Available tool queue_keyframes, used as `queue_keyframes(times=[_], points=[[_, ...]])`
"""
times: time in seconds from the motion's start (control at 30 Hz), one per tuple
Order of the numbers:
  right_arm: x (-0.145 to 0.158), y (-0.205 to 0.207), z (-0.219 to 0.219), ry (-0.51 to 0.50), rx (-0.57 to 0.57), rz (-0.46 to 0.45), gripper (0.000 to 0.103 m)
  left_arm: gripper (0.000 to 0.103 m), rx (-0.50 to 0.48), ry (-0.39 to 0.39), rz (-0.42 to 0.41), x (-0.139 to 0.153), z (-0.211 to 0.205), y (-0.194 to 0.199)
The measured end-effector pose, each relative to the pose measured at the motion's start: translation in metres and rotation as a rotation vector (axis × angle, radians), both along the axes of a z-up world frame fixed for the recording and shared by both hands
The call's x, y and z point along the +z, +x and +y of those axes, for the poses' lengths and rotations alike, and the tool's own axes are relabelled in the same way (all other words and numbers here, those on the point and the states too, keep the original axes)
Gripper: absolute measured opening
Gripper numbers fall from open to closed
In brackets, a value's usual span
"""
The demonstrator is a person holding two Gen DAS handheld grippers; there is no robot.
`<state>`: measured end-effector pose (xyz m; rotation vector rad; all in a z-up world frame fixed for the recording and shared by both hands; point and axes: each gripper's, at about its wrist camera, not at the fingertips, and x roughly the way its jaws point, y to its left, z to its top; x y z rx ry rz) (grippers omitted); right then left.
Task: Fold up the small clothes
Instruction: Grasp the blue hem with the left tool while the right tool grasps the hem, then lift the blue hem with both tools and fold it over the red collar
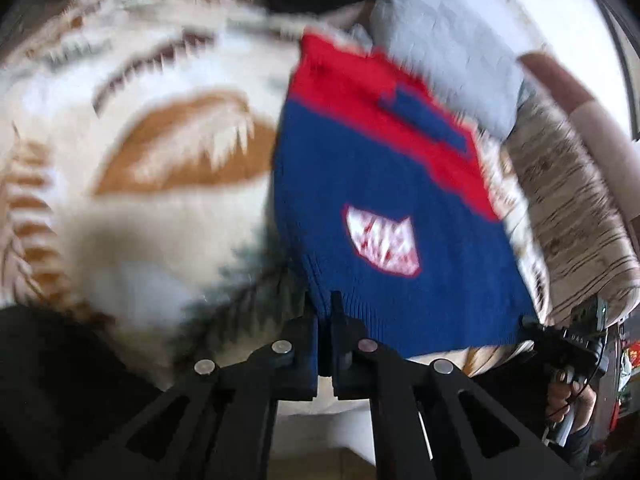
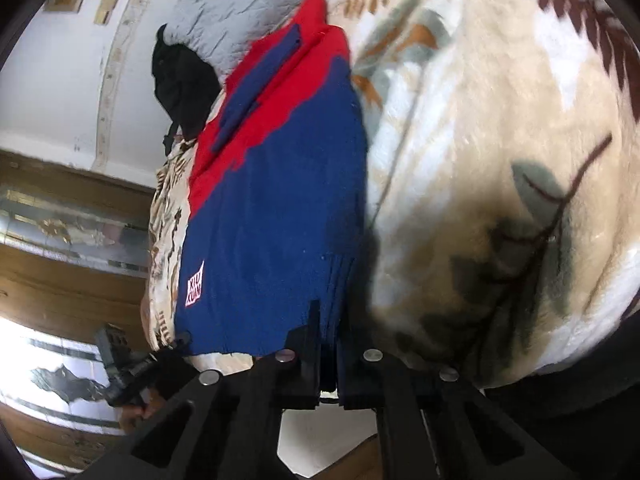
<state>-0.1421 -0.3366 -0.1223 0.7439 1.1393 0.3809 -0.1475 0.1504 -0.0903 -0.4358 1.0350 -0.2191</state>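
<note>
A small knitted sweater (image 1: pixel 384 200), blue with red shoulders and a white badge, lies on a cream leaf-print blanket (image 1: pixel 160 152). My left gripper (image 1: pixel 325 304) is shut on the ribbed hem at one near corner, the blue knit pinched between its black fingers. In the right wrist view the same sweater (image 2: pixel 276 200) stretches away, and my right gripper (image 2: pixel 328 316) is shut on the hem at the other near corner. The right gripper (image 1: pixel 528 326) also shows at the hem's far corner in the left wrist view, held by a hand (image 1: pixel 568 400).
A pale grey cloth (image 1: pixel 452 52) lies beyond the sweater's neck. A black garment (image 2: pixel 180 80) sits at the bed's far side. A patterned pillow or folded bedding (image 1: pixel 576 208) lies to the right. A wooden bed frame (image 2: pixel 60 272) and tiled floor (image 2: pixel 52 364) show at the left.
</note>
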Motion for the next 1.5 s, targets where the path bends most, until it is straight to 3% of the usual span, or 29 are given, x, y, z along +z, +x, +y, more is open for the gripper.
queue_keyframes(times=[0.1, 0.17, 0.3, 0.47, 0.7, 0.77, 0.9, 0.97, 1.07, 1.13, 1.5], points=[[0.030, -0.001, -0.007, 0.029, -0.011, -0.078, 0.006, 0.004, -0.003, -0.007, -0.072, 0.025, 0.004, -0.001], [0.035, 0.002, -0.009, 0.030, -0.005, -0.099, 0.006, 0.004, -0.008, 0.006, -0.045, 0.016, 0.002, 0.006], [0.007, 0.006, -0.008, 0.049, -0.011, -0.021, 0.006, 0.004, 0.011, 0.011, 0.073, -0.022, 0.005, 0.010], [0.006, 0.001, -0.010, 0.058, -0.021, -0.025, 0.006, 0.004, 0.001, 0.001, 0.017, -0.009, 0.005, 0.006], [0.001, 0.005, -0.006, 0.066, -0.009, -0.023, 0.006, 0.004, 0.014, 0.000, 0.076, -0.028, 0.004, 0.009], [-0.001, 0.005, -0.008, 0.071, -0.018, -0.007, 0.006, 0.004, 0.015, -0.021, 0.037, -0.015, 0.007, 0.007], [0.024, 0.006, -0.011, 0.083, -0.023, -0.082, 0.006, 0.004, 0.010, -0.028, -0.052, 0.008, 0.008, 0.005], [0.026, 0.009, -0.010, 0.068, -0.012, -0.090, 0.006, 0.004, 0.004, -0.015, -0.004, -0.006, 0.006, 0.011], [-0.001, 0.012, -0.009, 0.065, -0.016, 0.000, 0.006, 0.004, 0.008, 0.003, 0.093, -0.035, 0.005, 0.014], [-0.013, 0.010, -0.007, 0.068, -0.021, 0.031, 0.006, 0.004, 0.010, -0.013, 0.090, -0.037, 0.006, 0.012], [-0.012, 0.008, -0.008, 0.066, -0.018, 0.018, 0.006, 0.004, 0.013, -0.016, 0.086, -0.036, 0.007, 0.016]])
